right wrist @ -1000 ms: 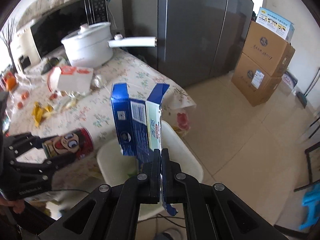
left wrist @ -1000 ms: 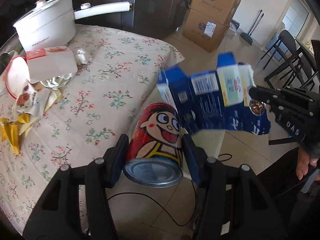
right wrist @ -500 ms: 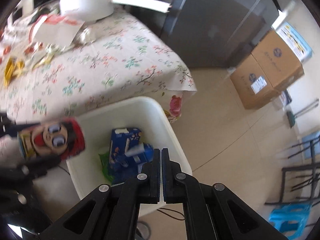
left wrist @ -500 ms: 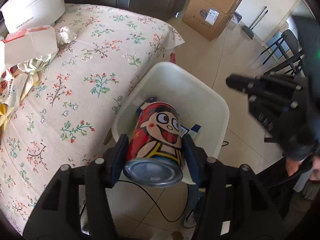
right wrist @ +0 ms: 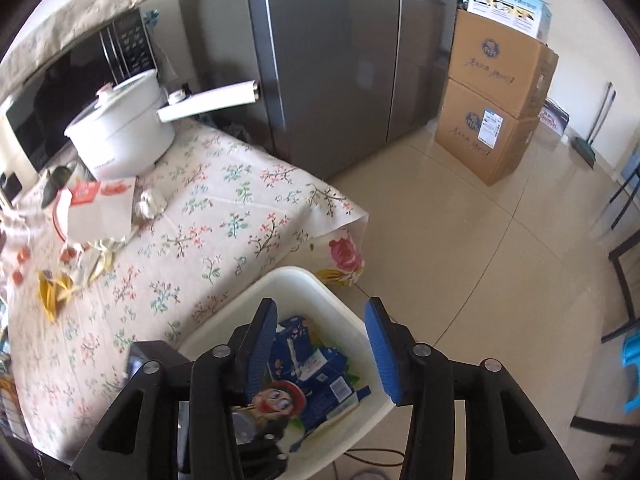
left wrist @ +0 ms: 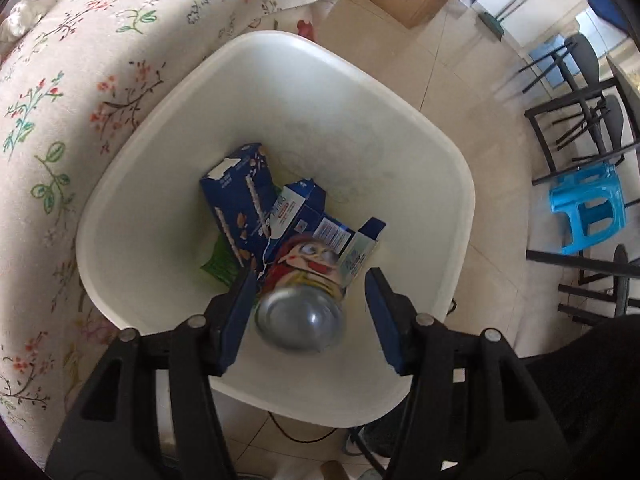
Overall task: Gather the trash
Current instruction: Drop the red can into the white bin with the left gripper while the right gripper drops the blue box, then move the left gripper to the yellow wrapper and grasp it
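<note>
White plastic trash bin point(left wrist: 436, 152), standing on the tiled floor against the edge of a table draped in a floral cloth point(left wrist: 80, 92), contains crumpled blue cardboard cartons point(left wrist: 240, 204) and a scrap of green wrapper point(left wrist: 218, 264). Left gripper point(left wrist: 310, 292) hangs over the bin mouth with its jaws spread, the red cartoon-face metal can point(left wrist: 304, 292) between them but clear of both pads, apparently dropping. Right gripper point(right wrist: 322, 338) hovers above the bin's far rim, its jaws just opened and nothing between them; a white long-handled pot point(right wrist: 124, 132) and paper litter point(right wrist: 100, 208) sit on the table.
</note>
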`<state>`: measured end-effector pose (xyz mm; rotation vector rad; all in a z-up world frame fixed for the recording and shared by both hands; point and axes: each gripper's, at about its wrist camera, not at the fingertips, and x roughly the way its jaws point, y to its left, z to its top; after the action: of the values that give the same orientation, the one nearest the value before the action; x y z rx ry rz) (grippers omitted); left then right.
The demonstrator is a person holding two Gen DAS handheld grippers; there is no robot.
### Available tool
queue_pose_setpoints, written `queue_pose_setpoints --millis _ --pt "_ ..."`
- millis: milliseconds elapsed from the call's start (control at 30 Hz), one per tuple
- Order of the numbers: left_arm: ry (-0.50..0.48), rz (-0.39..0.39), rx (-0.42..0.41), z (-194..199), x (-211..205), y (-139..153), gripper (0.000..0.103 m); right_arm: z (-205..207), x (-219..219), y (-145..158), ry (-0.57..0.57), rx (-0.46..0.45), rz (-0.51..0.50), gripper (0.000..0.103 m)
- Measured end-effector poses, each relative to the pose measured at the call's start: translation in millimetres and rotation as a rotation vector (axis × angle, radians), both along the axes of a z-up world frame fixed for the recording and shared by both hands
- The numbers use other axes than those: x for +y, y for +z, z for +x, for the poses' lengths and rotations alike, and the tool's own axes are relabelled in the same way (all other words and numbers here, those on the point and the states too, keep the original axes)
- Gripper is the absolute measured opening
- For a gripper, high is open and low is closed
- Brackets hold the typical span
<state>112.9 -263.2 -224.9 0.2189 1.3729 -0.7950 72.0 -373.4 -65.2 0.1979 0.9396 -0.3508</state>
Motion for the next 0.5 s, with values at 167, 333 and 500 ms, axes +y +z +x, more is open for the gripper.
queue_pose_setpoints --millis 167,333,500 --pt "0.086 -0.050 -0.006 17.2 24.9 26.0 0.063 -0.8 0.2 5.3 0.010 -0.027 0.024 0.048" --pt "0.196 -0.111 -0.054 39.6 69.7 66.2 0.065 1.6 15.4 12.1 0.060 -0.056 0.050 0.054" --pt "0.336 -0.061 -0.138 67.1 138.5 104.2 0.073 12.1 37.1 13.7 0.132 -0.065 0.077 0.064"
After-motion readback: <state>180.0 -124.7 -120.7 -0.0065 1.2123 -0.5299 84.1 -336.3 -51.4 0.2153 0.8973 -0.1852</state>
